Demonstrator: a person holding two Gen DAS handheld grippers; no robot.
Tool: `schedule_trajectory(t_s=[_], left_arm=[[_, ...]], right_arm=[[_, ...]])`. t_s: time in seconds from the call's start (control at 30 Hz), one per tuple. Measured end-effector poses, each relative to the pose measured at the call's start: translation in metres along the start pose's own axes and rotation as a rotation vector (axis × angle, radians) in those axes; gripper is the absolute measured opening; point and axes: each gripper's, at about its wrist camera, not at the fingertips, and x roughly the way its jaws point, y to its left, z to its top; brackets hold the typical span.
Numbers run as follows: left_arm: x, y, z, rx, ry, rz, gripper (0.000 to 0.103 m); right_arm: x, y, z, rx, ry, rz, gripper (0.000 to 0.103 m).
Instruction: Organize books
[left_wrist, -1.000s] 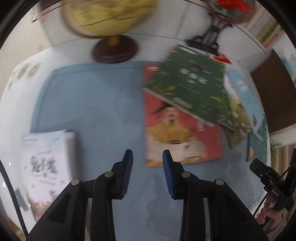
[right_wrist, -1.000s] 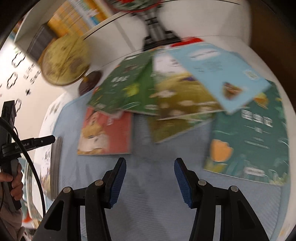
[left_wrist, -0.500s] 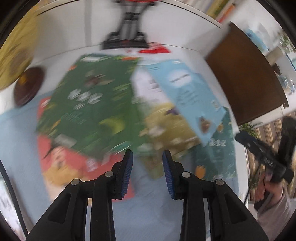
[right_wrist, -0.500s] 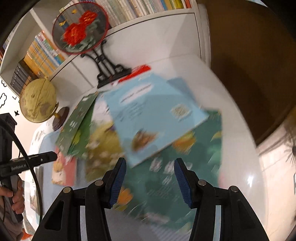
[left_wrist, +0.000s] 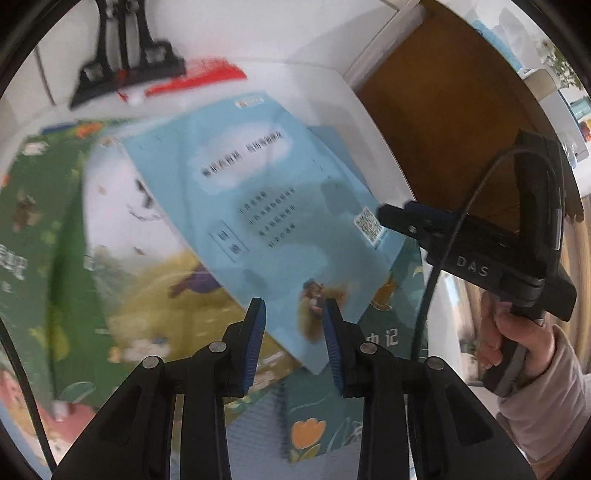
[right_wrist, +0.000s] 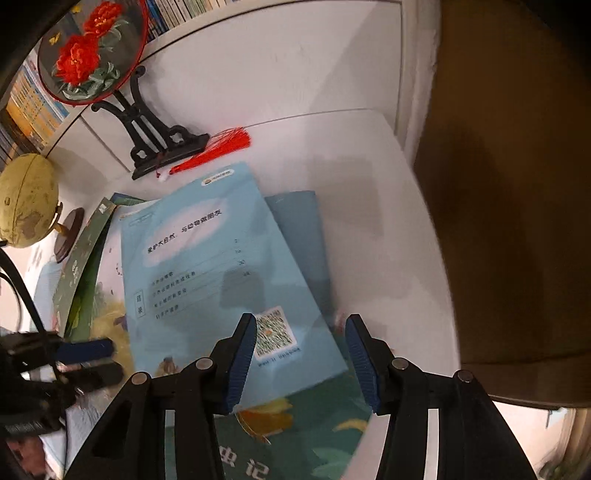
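While both tools (left_wrist: 291, 325) (right_wrist: 301, 350) close empty, light-blue book (right_wrist: 207, 280) tops overlapping pile.

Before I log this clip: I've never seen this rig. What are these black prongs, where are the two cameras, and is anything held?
No robot here: a person holds a hand-held claw in each hand, each with a fisheye camera looking along its blue-padded fingers. In the left wrist view the left claw hangs over a light blue book topping a loose pile; the right claw reaches in from the side. The right wrist view shows its own claw above the same book's QR code. Both claws' jaws are closing slightly, but neither grips anything. A fan stand and globe sit behind.
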Motion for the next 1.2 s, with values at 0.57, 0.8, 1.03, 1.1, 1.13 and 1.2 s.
schedule_trajectory(t_s=[0.57,0.8,1.03,1.1,1.13,1.2], left_arm=[[-0.01,0.019,-0.025,0.041,0.092,0.094,0.028],[-0.02,0.038,-0.051,-0.015,0.123,0.049,0.028],[-0.022,0.037,-0.054,0.021,0.107,0.119,0.028],[-0.024,0.039,-0.056,0.01,0.103,0.118,0.028],[-0.026,0.042,-0.056,-0.006,0.099,0.109,0.028],[-0.029,0.046,-0.057,-0.019,0.096,0.104,0.028]], right_arm=[[-0.003,0.004,-0.064,0.08,0.137,0.385,0.05],[0.005,-0.008,-0.104,0.276,0.04,0.572,0.045],[-0.007,-0.006,-0.092,0.307,-0.003,0.677,0.039],[-0.016,-0.003,-0.094,0.294,-0.016,0.764,0.035],[-0.016,-0.001,-0.095,0.291,-0.015,0.775,0.033],[-0.011,0.002,-0.096,0.312,-0.003,0.808,0.033]])
